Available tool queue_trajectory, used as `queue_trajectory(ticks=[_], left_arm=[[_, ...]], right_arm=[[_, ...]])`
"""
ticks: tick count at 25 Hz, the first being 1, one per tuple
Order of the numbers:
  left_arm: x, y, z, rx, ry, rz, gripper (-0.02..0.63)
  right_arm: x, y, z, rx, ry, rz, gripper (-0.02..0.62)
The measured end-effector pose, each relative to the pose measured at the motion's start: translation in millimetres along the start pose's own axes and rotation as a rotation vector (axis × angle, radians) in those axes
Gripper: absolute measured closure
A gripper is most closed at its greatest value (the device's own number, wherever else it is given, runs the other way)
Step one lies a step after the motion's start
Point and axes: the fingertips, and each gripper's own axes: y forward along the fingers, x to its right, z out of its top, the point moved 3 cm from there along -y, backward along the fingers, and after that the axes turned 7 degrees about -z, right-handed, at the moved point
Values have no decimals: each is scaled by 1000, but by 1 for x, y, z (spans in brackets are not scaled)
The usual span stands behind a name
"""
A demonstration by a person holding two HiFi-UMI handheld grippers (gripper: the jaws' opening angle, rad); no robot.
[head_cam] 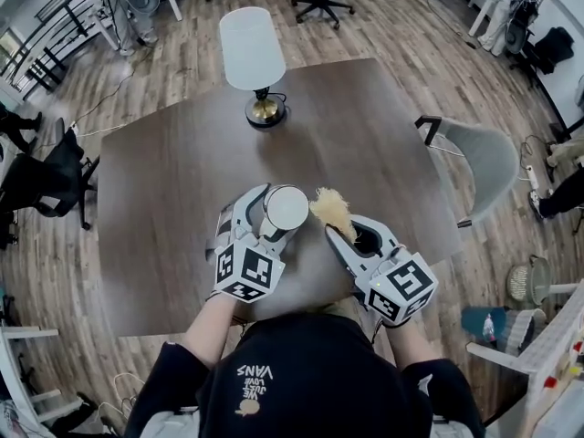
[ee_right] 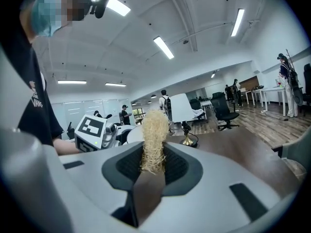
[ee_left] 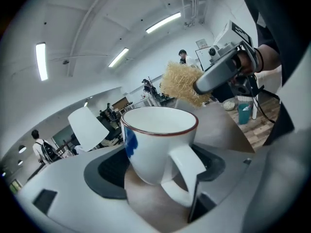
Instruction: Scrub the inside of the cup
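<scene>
Both grips are clenched: fingers (ee_left: 104, 174) of your left gripper (ee_left: 158, 168) clasp the white cup (ee_left: 155, 144), handle facing back; fingers (ee_right: 183, 168) of your right gripper (ee_right: 153, 171) pinch a straw-coloured scrubber (ee_right: 154, 130), seemingly just beside the cup's rim, above the tabletop (head_cam: 182, 181).

Brown table (head_cam: 164, 199), lamp (head_cam: 253, 57), chair (head_cam: 484, 158), seemingly wooden floor (head_cam: 383, 35)

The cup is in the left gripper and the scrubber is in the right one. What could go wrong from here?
1. The left gripper grips the smooth round cup only by its sides, over the table. A hard push from the scrubber could twist the cup loose and drop it.
2. The right gripper pinches only the lower end of the loose fibres, so the scrubber may bend or slip out instead of scrubbing.
</scene>
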Motion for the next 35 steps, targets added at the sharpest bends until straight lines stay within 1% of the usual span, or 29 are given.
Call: queue_trajectory(ticks=[4,7,9,12,14,19,22,24,27,31,35], left_arm=[[-1,-11,5,-35,56,9,233],[3,-13,5,-69,113,7,232],[7,-12,3,-91,136,-3,232],[13,-10,-1,-107,139,-23,232],[17,-10,-4,-126,165,-27,232],[23,-6,-10,-189,280,-26,232],[28,-3,-11,-225,365,-28,232],[32,-1,-12,-237,403,-40,232],[38,1,-14,-249,424,-58,232],[42,2,-19,-262,445,-68,232],[45,3,-21,-253,425,-80,232]], right_arm=[[-17,0,10,-19,-115,31,506],[-25,2,13,-57,-209,46,506],[-29,6,12,-90,-246,63,506],[-34,12,-1,-181,-274,92,506],[-38,15,-12,-256,-301,107,506],[-38,21,-26,-412,-361,140,505],[-39,23,-34,-498,-441,149,506],[-41,24,-38,-545,-502,151,506],[-45,27,-42,-574,-558,162,506],[-48,31,-45,-581,-555,176,506],[-38,34,-44,-585,-547,144,506]])
